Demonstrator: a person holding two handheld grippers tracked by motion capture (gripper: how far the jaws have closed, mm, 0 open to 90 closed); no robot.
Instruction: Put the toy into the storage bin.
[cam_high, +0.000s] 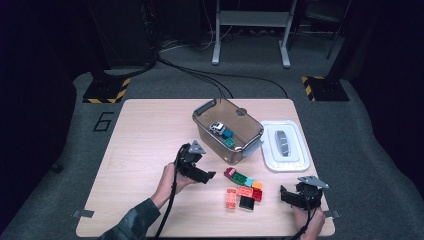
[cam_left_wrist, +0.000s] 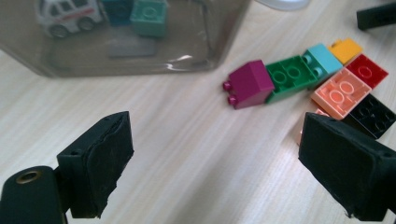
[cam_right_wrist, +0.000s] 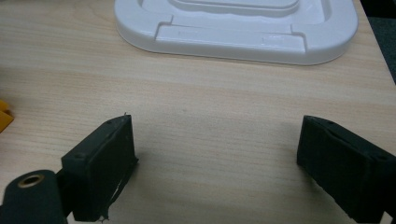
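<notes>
Just beside the magenta brick (cam_left_wrist: 250, 83), the clear bin (cam_left_wrist: 205, 56) stands.

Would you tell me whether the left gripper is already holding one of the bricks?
No, in the left gripper view the left gripper stands open over bare table, with the magenta brick lying untouched beyond it.

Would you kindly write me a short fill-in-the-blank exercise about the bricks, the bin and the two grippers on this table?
1. The toy car lies inside the clear plastic ____.
2. The white lid lies on the table to the ____ of the bin, seen from the high view.
3. The left gripper has its jaws ____, with nothing between them.
4. The brick nearest the bin, beside the green brick, is ____ in colour.

Missing words: bin; right; open; magenta
</notes>
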